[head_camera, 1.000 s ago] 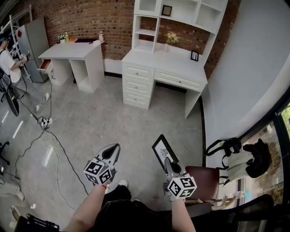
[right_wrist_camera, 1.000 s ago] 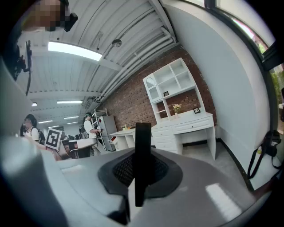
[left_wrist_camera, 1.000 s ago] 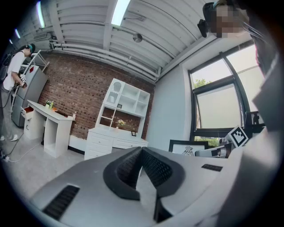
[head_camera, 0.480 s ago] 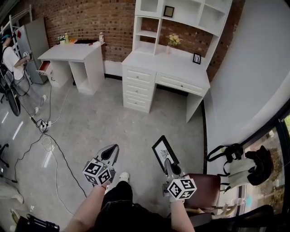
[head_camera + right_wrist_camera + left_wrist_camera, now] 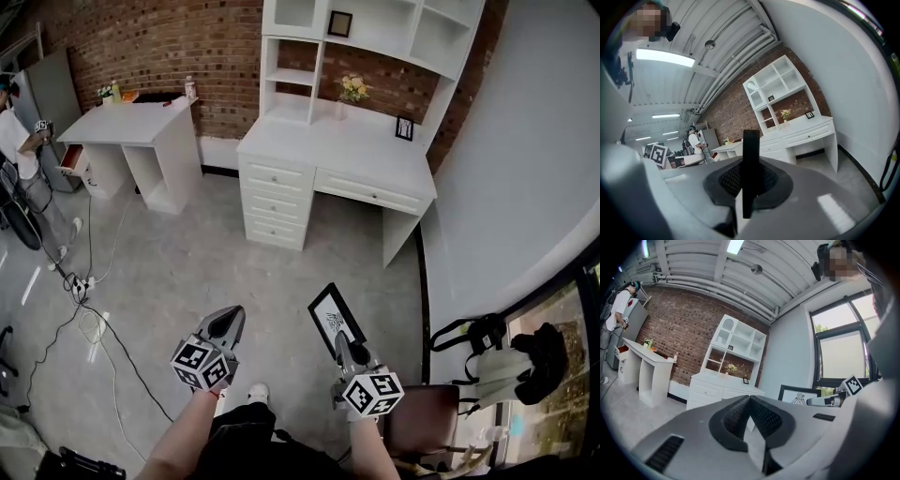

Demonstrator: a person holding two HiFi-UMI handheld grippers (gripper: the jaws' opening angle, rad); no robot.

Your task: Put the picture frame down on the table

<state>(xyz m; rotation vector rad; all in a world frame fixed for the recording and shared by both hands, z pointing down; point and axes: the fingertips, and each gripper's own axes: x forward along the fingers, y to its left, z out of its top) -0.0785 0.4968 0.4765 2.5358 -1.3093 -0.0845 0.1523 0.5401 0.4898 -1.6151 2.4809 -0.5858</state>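
Your right tool (image 5: 345, 345) is clenched on the frame (image 5: 330, 315), which sits edge-on between its jaws. You are holding the frame tilted in the air above the floor (image 5: 187, 253), well apart from the counter (image 5: 370, 152). Your left tool (image 5: 228, 325) is beside it, jaws together with nothing in them. A vase (image 5: 352, 89) and a small frame (image 5: 404, 127) stand near the counter's back. A chair (image 5: 422, 411) is just right of your right tool, with a bag (image 5: 502, 356) beyond it. Cables (image 5: 89, 314) trail across the floor on your left.
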